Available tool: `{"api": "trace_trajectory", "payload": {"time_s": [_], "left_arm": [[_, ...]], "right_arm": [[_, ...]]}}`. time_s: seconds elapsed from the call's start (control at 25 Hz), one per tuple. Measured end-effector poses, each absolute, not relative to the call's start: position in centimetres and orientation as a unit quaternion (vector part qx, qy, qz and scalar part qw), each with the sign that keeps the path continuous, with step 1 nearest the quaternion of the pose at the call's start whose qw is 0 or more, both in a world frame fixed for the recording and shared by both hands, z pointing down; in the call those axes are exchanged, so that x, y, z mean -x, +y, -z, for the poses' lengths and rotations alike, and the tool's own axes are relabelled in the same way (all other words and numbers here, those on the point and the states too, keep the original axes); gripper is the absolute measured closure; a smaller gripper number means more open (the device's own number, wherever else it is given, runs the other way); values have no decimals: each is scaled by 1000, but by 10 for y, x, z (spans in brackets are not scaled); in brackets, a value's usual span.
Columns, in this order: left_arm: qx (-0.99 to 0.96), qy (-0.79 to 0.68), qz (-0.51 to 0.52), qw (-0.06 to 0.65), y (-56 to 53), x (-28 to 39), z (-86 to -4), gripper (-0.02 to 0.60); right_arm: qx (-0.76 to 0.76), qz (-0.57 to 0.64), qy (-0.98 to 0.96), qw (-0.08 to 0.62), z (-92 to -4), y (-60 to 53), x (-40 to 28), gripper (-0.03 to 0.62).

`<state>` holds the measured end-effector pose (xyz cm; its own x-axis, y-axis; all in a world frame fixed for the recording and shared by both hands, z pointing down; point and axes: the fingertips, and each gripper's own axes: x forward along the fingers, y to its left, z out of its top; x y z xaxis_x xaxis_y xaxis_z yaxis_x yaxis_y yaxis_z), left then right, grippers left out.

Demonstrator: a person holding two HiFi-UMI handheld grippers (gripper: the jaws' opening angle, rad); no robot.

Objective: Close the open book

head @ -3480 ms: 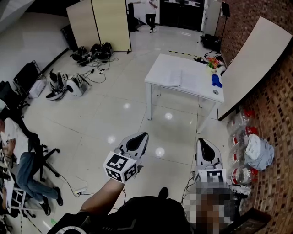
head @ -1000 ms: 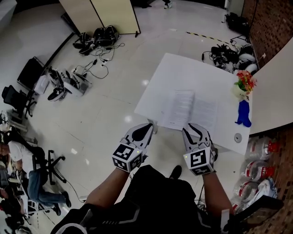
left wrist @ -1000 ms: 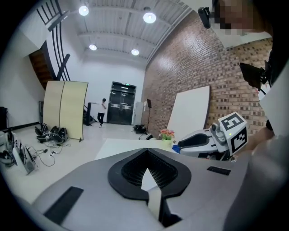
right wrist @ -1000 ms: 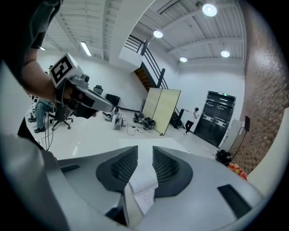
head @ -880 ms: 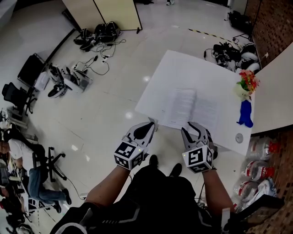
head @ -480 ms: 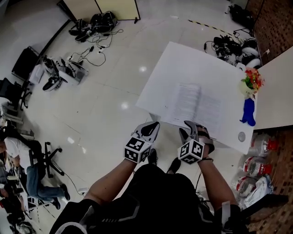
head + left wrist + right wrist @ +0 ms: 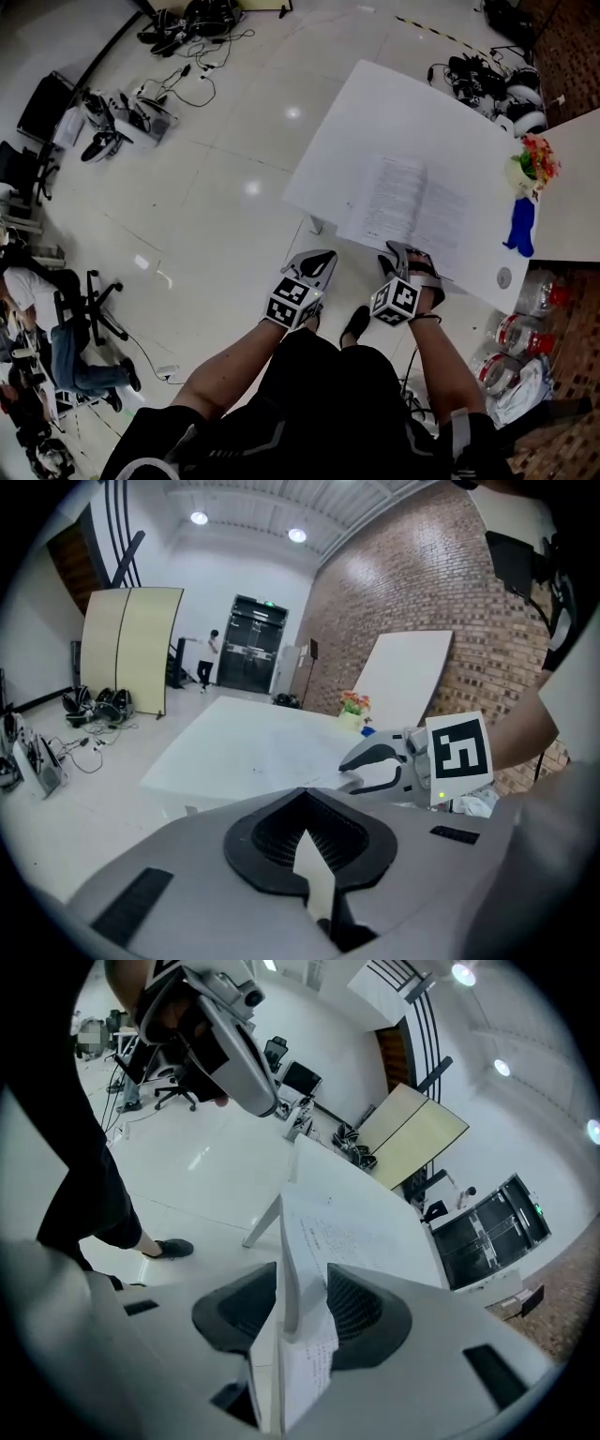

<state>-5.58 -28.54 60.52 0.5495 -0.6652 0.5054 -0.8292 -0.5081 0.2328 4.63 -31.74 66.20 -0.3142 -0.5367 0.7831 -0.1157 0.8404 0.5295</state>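
From the head view, the open white book (image 7: 412, 211) of printed pages lay flat near the front edge of a white rectangular table (image 7: 394, 112). A pot of red and yellow flowers (image 7: 534, 161) and a blue object (image 7: 520, 230) stood at the table's right end. The grey left gripper (image 7: 325, 257) hung just off the table's front edge, beside the book's left corner and apart from it. The grey right gripper (image 7: 412, 262) reached the book's near edge.

In the left gripper view, the left gripper (image 7: 302, 794) had its jaw tips together and gripped nothing. The table (image 7: 234, 742) lay beyond it, and the right gripper (image 7: 352, 771) stood at the table's edge with its jaws spread.

In the right gripper view, the right gripper (image 7: 295, 1288) had just been opening its jaws, which stood wide apart. The book's (image 7: 342, 1232) near edge rose between them, one printed page drooping down past the pads, and neither pad clamped it. A black shoe (image 7: 173, 1248) rested on the pale floor below.
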Motion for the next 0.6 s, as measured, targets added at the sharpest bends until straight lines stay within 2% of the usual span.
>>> {"api": "trace_trajectory", "payload": {"time_s": [0.44, 0.6], "left_arm": [[-855, -436, -170, 223, -282, 52, -597, 586], [-857, -431, -176, 219, -276, 48, -595, 586]], "right_arm": [[-231, 200, -788, 535, -657, -329, -50, 467], [-289, 187, -800, 492, -640, -325, -52, 516]]}}
